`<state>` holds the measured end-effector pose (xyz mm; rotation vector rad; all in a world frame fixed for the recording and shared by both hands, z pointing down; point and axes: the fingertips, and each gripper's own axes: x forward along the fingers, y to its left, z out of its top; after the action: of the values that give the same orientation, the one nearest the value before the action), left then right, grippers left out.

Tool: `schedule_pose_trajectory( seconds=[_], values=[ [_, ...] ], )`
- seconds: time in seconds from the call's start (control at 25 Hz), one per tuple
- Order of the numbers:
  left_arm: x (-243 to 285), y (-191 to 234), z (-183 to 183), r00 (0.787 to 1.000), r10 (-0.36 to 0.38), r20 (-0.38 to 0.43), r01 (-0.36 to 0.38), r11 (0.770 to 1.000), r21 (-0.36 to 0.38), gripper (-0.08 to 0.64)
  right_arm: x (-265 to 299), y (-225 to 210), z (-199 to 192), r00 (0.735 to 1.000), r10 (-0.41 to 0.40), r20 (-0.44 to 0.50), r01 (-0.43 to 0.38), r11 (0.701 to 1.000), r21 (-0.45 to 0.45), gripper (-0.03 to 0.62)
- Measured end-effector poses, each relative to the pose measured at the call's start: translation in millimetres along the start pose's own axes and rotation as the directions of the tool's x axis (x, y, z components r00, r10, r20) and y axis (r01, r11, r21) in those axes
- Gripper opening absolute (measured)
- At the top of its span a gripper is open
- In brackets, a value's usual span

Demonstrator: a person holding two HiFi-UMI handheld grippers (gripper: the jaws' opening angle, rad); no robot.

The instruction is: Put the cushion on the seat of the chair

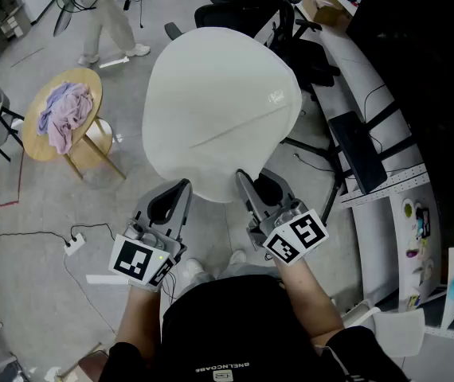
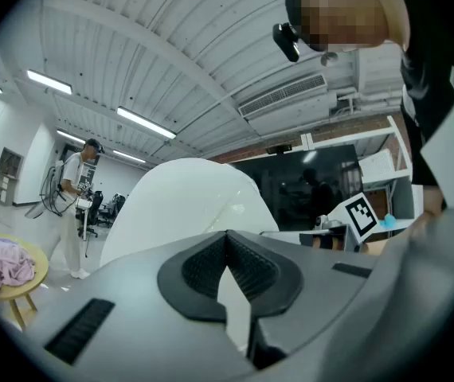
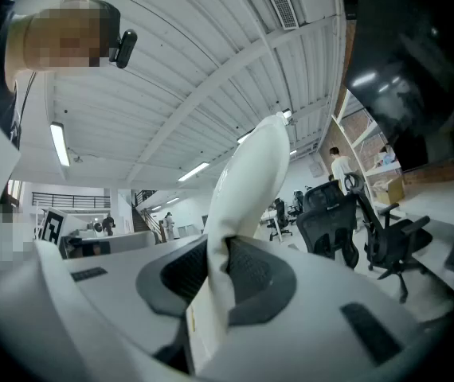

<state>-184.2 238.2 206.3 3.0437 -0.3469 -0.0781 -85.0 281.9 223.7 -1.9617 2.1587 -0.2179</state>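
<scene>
A big white cushion [image 1: 219, 110] hangs in front of me, held up by its near edge. My left gripper [image 1: 181, 188] is shut on the cushion's lower left edge, with white fabric [image 2: 231, 293] pinched between its pads. My right gripper [image 1: 243, 180] is shut on the lower right edge, and the cushion [image 3: 247, 189] rises edge-on from its jaws. A black office chair [image 1: 311, 62] stands beyond and under the cushion, which hides most of it, including the seat.
A long white desk [image 1: 370, 78] with a black monitor [image 1: 358, 150] runs along the right. A round wooden table [image 1: 64, 118] with a pink cloth stands at the left, with a power strip [image 1: 74, 245] on the floor nearby. A person [image 1: 103, 14] walks at the far left.
</scene>
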Motion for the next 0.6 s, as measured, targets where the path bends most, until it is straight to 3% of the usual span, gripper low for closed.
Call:
schedule_pose_trajectory(
  seconds=[0.28,0.6],
  values=[
    [33,-23,-12,1.0,0.011,-0.02,-0.011,1.0,0.027,0.011,-18,-32,5,1.0,-0.004,0.0,0.004,1.0,-0.022,0.063],
    [66,-42,-31,0.993,0.091,-0.081,-0.082,0.99,0.118,0.012,-38,-76,14,1.0,-0.01,0.0,0.01,0.999,-0.051,0.064]
  ],
)
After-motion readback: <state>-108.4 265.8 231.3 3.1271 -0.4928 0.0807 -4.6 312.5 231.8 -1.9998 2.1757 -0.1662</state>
